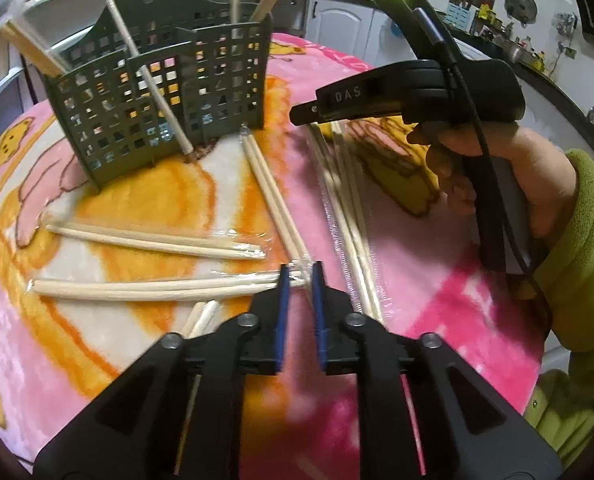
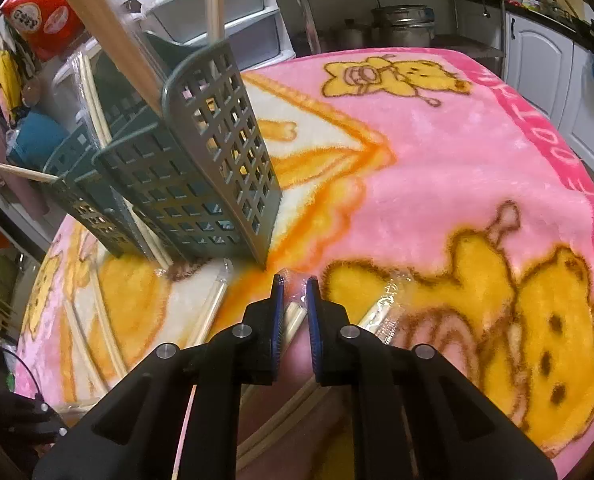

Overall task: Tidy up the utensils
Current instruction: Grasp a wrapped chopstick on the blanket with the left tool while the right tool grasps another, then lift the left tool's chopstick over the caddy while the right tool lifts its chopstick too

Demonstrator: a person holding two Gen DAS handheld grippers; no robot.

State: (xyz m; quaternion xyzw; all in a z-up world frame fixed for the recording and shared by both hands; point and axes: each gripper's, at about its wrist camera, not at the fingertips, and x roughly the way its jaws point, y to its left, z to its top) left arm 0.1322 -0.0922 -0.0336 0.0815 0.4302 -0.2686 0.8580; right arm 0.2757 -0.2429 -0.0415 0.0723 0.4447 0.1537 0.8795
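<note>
text: "DAS" | on: black body of the right claw | other lettering: unreadable

A: What colours are there?
B: A pink blanket with yellow cartoon bears and orange outlines, a grey-green grid basket, pale wooden chopsticks.
A: And at the right edge?
B: A lime-green sleeve.
</note>
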